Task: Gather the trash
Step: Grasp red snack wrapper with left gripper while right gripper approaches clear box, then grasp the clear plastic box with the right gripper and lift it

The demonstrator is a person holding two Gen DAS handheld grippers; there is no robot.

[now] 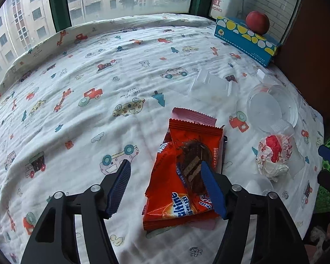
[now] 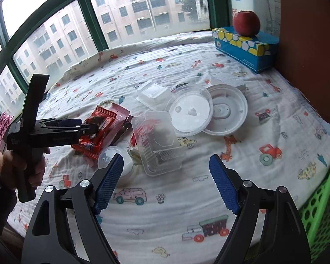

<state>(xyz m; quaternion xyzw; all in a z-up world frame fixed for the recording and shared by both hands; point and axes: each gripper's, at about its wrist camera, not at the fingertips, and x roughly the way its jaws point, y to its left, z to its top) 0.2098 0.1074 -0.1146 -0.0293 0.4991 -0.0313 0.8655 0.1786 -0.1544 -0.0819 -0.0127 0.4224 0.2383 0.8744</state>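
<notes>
Risk — left gripper [image 1: 165, 184], jaws parted over stacked orange Ovaltine wrappers [image 1: 184, 176], likely pinches only the top one; right gripper [image 2: 167, 180] gapes empty.

Left gripper [image 1: 165, 171] tilted steeply down, jaws apart, nothing pinched between blue pads [image 1: 118, 187]. Hand [image 2: 30, 167] wrapped round its handle, dark sleeve [image 2: 0, 189] behind. Right gripper [image 2: 166, 167] angled down, jaws wide apart, empty.

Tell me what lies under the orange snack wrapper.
A pink wrapper pokes out beneath the orange snack wrapper, and a dark strip shows at its right edge. Anything else underneath is covered.
</notes>
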